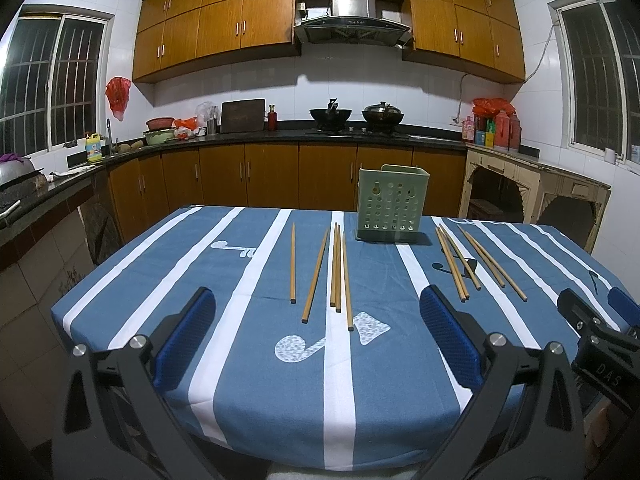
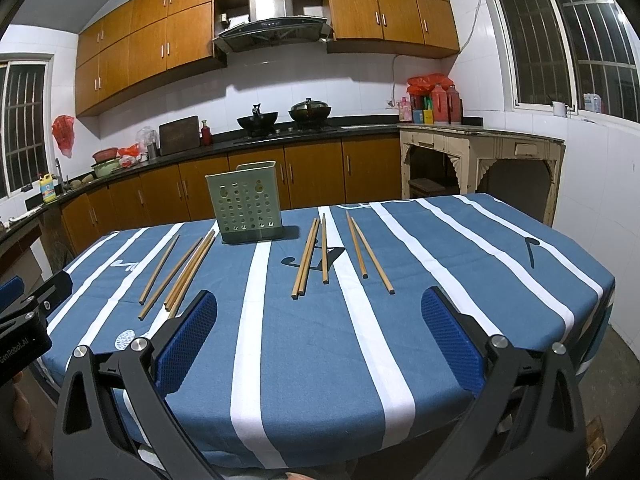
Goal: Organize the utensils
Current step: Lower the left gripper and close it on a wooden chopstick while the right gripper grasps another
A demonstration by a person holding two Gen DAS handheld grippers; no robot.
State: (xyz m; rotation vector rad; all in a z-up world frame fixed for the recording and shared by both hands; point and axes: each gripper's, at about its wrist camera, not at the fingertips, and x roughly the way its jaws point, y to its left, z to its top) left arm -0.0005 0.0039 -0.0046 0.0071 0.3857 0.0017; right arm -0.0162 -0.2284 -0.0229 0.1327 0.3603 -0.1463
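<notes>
Nothing is picked up yet, so this reads as the very start: both tools hang above the table's near edge, short of the chopsticks. The left gripper [image 1: 318, 328] has its fingers spread wide with nothing between them, and the right gripper [image 2: 320, 326] likewise stands apart and bare. On the striped tablecloth [image 1: 256, 360] lie ten wooden chopsticks in two groups: five in the left group [image 1: 336, 268], toward the table's left side, and five in the right group [image 2: 324, 254], toward its right side. One green perforated holder [image 1: 391, 208] stands upright between them at the far edge. The next move probably calls for lowering onto one thin stick and pinching it squarely before lifting it to the holder.
</notes>
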